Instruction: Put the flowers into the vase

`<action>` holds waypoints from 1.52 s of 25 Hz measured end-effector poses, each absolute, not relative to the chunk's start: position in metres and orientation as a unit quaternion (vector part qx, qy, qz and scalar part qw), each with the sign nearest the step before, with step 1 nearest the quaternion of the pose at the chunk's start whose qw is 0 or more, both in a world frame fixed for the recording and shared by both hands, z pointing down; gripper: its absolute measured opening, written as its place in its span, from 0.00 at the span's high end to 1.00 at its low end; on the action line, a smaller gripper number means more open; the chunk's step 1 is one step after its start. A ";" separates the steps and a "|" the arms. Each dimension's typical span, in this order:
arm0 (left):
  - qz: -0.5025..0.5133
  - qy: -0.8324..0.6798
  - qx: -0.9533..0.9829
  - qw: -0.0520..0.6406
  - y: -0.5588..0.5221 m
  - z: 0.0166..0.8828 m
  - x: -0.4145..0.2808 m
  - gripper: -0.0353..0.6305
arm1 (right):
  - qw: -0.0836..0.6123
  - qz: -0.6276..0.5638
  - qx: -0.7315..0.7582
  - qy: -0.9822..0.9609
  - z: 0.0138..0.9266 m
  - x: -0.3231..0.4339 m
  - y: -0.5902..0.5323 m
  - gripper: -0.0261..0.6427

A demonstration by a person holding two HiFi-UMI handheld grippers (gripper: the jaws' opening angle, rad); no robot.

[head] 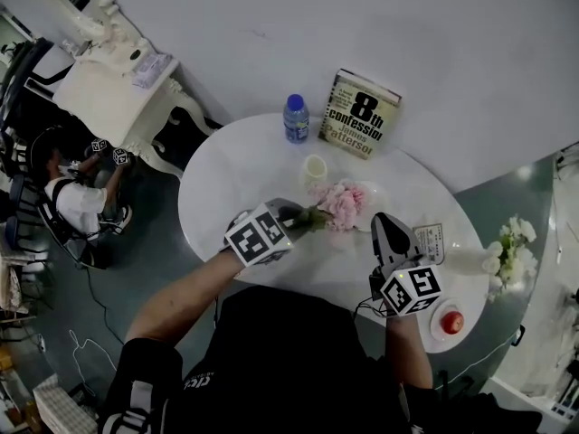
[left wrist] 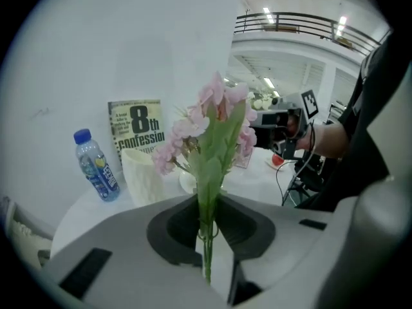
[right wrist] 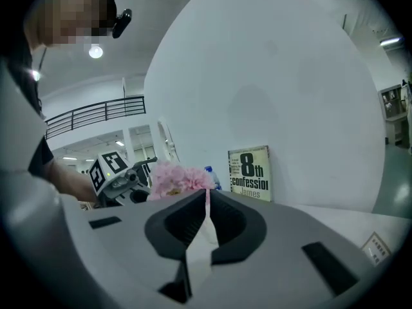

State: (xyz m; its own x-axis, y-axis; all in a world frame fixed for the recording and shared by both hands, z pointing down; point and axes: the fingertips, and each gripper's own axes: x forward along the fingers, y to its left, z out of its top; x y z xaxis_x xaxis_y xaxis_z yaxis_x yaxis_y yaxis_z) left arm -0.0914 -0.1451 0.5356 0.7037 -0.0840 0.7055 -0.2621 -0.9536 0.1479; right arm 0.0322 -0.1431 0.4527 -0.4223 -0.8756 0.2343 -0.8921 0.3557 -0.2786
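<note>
Flowers [head: 342, 204]: pink bunch on green stems, held off the table [head: 226, 179], over its middle, blooms toward the right edge. The left gripper [left wrist: 207, 227] had its fingers [left wrist: 174, 230] clenched on the stems low down. The bunch stood upright in the left gripper view.

Vase [head: 314, 167]: small, cream, ribbed, upright, nothing visible in it. It sat just beyond the blooms toward the far edge. Bottle [head: 296, 118] and book [head: 360, 114] stood behind it at that edge.

Right gripper [head: 384, 222]: near the right edge, just beside the blooms, apart from them. Its fingers were pressed together on nothing. Apple [head: 451, 321] at the near right edge, not involved.

Step, as judged: pickup done, carry to the vase in hand, nothing inserted yet. Next move calls for turning the bunch stems-down over the vase mouth and lowering it in before the fingers let go. The mouth looked narrow and the vase light, so a stem catching the rim could tip it. The free right gripper could steady it.
</note>
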 end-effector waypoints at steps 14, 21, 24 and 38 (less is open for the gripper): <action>0.282 -0.126 0.944 0.114 -0.184 0.464 -0.081 0.85 | 0.031 0.185 0.512 -0.838 0.460 0.018 -0.178 0.90; 0.230 -0.129 0.956 0.127 -0.198 0.428 -0.073 0.85 | 0.044 0.176 0.498 -0.848 0.467 0.008 -0.197 0.90; 0.202 -0.141 0.961 0.124 -0.210 0.409 -0.072 0.85 | 0.051 0.172 0.489 -0.854 0.470 0.001 -0.204 0.90; 0.130 -0.163 0.972 0.104 -0.236 0.359 -0.066 0.85 | 0.065 0.182 0.464 -0.864 0.492 -0.019 -0.229 0.90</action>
